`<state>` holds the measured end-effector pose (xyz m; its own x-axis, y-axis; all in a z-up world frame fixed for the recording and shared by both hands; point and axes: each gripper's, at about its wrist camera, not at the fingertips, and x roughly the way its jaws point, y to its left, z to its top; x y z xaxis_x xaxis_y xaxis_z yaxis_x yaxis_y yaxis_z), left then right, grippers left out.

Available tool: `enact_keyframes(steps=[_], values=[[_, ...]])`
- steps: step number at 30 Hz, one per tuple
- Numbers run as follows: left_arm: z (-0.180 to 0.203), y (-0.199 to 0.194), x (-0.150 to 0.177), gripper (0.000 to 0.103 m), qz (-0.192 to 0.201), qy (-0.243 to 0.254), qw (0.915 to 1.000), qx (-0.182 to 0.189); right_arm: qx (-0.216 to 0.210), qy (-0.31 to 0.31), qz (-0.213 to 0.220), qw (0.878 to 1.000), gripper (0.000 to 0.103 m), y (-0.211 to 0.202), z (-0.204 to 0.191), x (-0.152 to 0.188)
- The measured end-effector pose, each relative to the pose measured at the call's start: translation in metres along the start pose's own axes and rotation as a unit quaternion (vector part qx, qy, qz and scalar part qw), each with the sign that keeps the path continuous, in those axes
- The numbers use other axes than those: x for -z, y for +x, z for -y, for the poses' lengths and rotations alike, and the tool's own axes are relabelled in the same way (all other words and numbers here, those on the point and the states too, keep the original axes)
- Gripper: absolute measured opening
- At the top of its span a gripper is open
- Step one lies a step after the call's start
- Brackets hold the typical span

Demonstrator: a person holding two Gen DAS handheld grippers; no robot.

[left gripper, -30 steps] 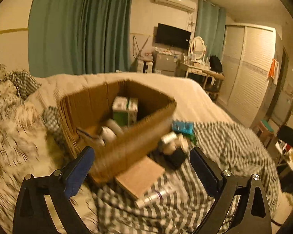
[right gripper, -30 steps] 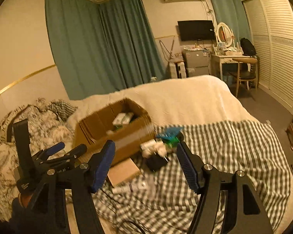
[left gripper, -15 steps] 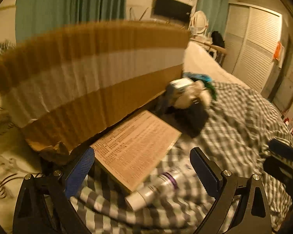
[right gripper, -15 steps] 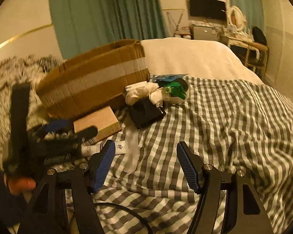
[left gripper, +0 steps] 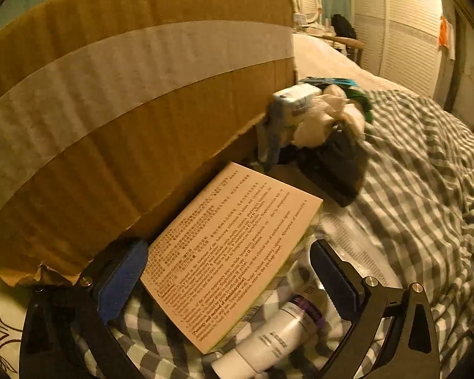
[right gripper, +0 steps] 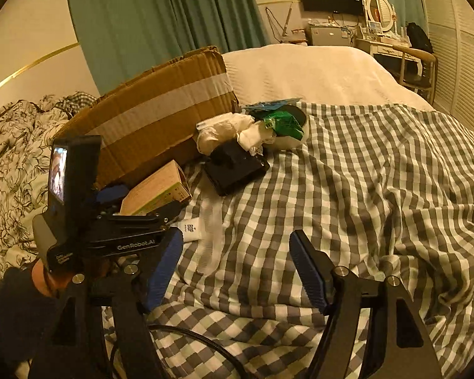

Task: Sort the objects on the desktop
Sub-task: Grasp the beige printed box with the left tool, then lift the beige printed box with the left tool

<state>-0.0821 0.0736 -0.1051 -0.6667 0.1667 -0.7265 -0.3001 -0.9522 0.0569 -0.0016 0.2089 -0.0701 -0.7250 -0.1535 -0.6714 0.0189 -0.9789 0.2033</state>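
I am reaching my left claw (left gripper: 227, 271) down to the flat tan box (left gripper: 233, 246) that is lying on the checked bed cover (right gripper: 379, 173). The claw's two blue pads are standing wide apart, one on each side of the tan box, and they are not squeezing it yet. The tan box is leaning right up against the side of the big cardboard box (left gripper: 126, 94). A white tube (left gripper: 268, 344) is lying just under its near corner.

My right claw (right gripper: 237, 268) is hanging above the bare checked cover. Its pads are apart too, and it is carrying nothing.

I think this is the picking-up step, with the tan box as the thing I am going for. Next I would need to bring the pads together on its two long sides, then lift it up and over the tall cardboard wall. I should be taking care not to catch the tube as well. More things are waiting near the box corner: a black case (right gripper: 235, 165), some crumpled white stuff (right gripper: 224, 129) and a green packet (right gripper: 284, 124).
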Motion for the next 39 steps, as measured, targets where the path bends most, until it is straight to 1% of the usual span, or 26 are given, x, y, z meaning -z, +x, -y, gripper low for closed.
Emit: enact_keyframes(steps=[1, 2, 3, 4, 5, 6, 7, 9, 12, 14, 16, 18, 20, 22, 23, 24, 25, 26, 28, 29, 30, 33, 34, 35, 37, 39], values=[[0.003, -0.007, 0.002, 0.103, 0.005, 0.006, 0.9995, 0.031, 0.002, 0.001, -0.002, 1.0, 0.069, -0.001, 0.001, 0.002], [0.007, -0.012, 0.003, 0.103, 0.006, 0.015, 0.9985, 0.052, 0.004, 0.003, -0.003, 1.0, 0.069, -0.002, 0.001, 0.002], [0.015, -0.019, 0.004, 0.103, 0.005, 0.033, 0.9964, 0.078, 0.006, 0.005, -0.003, 1.0, 0.069, -0.003, 0.001, 0.003], [0.023, -0.024, 0.004, 0.103, 0.009, 0.053, 0.9942, 0.093, 0.007, 0.007, -0.003, 1.0, 0.069, -0.003, 0.001, 0.003], [0.029, -0.026, 0.005, 0.103, 0.012, 0.073, 0.9928, 0.094, 0.006, 0.01, -0.003, 1.0, 0.069, -0.004, 0.001, 0.003], [0.034, -0.027, 0.007, 0.103, 0.014, 0.089, 0.9923, 0.084, 0.008, 0.01, -0.002, 1.0, 0.069, -0.003, 0.001, 0.003], [0.037, -0.024, 0.008, 0.103, 0.011, 0.1, 0.9932, 0.058, 0.011, 0.009, -0.003, 1.0, 0.069, -0.003, 0.001, 0.003], [0.029, -0.02, 0.01, 0.103, 0.002, 0.085, 0.9959, 0.031, 0.013, 0.008, -0.007, 1.0, 0.069, -0.002, 0.001, 0.004], [-0.003, -0.026, 0.012, 0.103, 0.0, -0.003, 0.9999, 0.013, 0.013, 0.006, -0.013, 1.0, 0.069, 0.002, 0.001, 0.005], [-0.024, -0.026, 0.016, 0.103, -0.014, -0.077, 0.9969, 0.008, 0.012, 0.004, -0.017, 1.0, 0.069, 0.005, 0.001, 0.005], [-0.04, -0.016, 0.019, 0.103, -0.038, -0.127, 0.9907, 0.027, 0.009, 0.004, -0.019, 1.0, 0.069, 0.009, 0.0, 0.004], [-0.043, -0.008, 0.017, 0.103, -0.038, -0.134, 0.9897, 0.034, 0.007, 0.004, -0.024, 1.0, 0.069, 0.011, 0.0, 0.004], [-0.04, 0.004, 0.013, 0.103, -0.039, -0.131, 0.989, 0.056, 0.011, 0.003, -0.03, 0.999, 0.069, 0.014, -0.001, 0.006], [-0.035, 0.007, 0.013, 0.103, -0.046, -0.124, 0.9899, 0.051, 0.01, 0.003, -0.034, 0.999, 0.069, 0.016, -0.001, 0.008], [-0.032, 0.003, 0.014, 0.103, -0.041, -0.119, 0.9903, 0.058, 0.011, 0.003, -0.034, 0.999, 0.069, 0.015, -0.001, 0.008], [-0.029, -0.001, 0.015, 0.103, -0.039, -0.117, 0.9893, 0.077, 0.013, 0.004, -0.033, 0.999, 0.069, 0.015, -0.001, 0.008], [-0.023, -0.007, 0.015, 0.103, -0.037, -0.116, 0.9848, 0.124, 0.013, 0.007, -0.03, 0.999, 0.069, 0.013, 0.0, 0.007], [-0.019, -0.012, 0.014, 0.103, -0.035, -0.116, 0.981, 0.152, 0.013, 0.009, -0.028, 0.999, 0.069, 0.012, 0.0, 0.007], [-0.011, -0.02, 0.012, 0.103, -0.024, -0.108, 0.9767, 0.184, 0.013, 0.015, -0.025, 0.999, 0.069, 0.011, 0.002, 0.006], [-0.008, -0.022, 0.012, 0.103, -0.018, -0.097, 0.9785, 0.181, 0.013, 0.017, -0.025, 0.999, 0.069, 0.01, 0.003, 0.007], [-0.007, -0.022, 0.011, 0.103, -0.015, -0.089, 0.9816, 0.168, 0.013, 0.019, -0.025, 0.999, 0.069, 0.01, 0.004, 0.007], [-0.014, -0.017, 0.012, 0.103, -0.009, -0.075, 0.9917, 0.104, 0.014, 0.023, -0.027, 0.999, 0.069, 0.011, 0.006, 0.007], [-0.017, -0.01, 0.007, 0.103, -0.008, -0.078, 0.992, 0.1, 0.014, 0.024, -0.029, 0.999, 0.069, 0.012, 0.006, 0.007], [-0.022, -0.006, 0.005, 0.103, -0.01, -0.087, 0.9905, 0.106, 0.014, 0.023, -0.031, 0.999, 0.069, 0.013, 0.006, 0.008], [-0.03, 0.002, 0.002, 0.103, -0.012, -0.104, 0.9855, 0.133, 0.013, 0.022, -0.035, 0.999, 0.069, 0.015, 0.005, 0.009], [-0.027, 0.009, 0.0, 0.103, -0.012, -0.106, 0.9825, 0.153, 0.013, 0.02, -0.04, 0.999, 0.069, 0.017, 0.004, 0.009]])
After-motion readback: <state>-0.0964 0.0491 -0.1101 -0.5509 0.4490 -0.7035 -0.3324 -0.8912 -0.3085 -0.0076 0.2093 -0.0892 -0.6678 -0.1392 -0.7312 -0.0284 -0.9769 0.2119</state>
